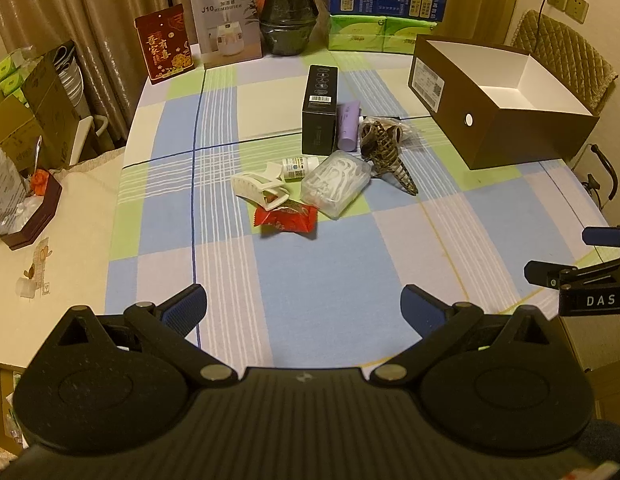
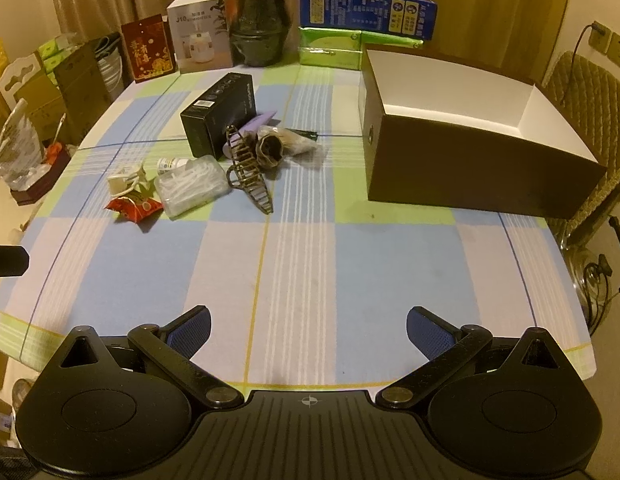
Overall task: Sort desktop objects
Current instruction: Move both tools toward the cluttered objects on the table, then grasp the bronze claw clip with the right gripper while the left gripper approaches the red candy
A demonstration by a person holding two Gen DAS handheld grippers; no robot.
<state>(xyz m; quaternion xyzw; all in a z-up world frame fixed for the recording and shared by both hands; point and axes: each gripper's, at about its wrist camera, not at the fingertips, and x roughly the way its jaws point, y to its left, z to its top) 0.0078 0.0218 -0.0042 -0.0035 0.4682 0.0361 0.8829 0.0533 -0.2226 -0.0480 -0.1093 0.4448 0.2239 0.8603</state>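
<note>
A pile of small objects lies mid-table: a black box [image 1: 320,108], a purple tube [image 1: 347,126], a brown hair claw [image 1: 385,152], a clear box of floss picks [image 1: 335,182], a white pill bottle [image 1: 300,166], a white clip [image 1: 260,188] and a red snack packet [image 1: 286,216]. The same pile shows in the right wrist view, with the hair claw [image 2: 248,168] nearest. An open brown box [image 1: 497,100] with a white inside stands at the right [image 2: 461,132]. My left gripper [image 1: 304,308] and right gripper [image 2: 308,330] are open, empty, near the front edge.
A checked cloth [image 1: 310,272] covers the table. Along the back stand a red card [image 1: 164,44], a humidifier box [image 1: 228,20], a dark vase [image 1: 288,12] and stacked tissue packs [image 1: 383,16]. A quilted chair [image 2: 581,92] is at the right; clutter sits at the left.
</note>
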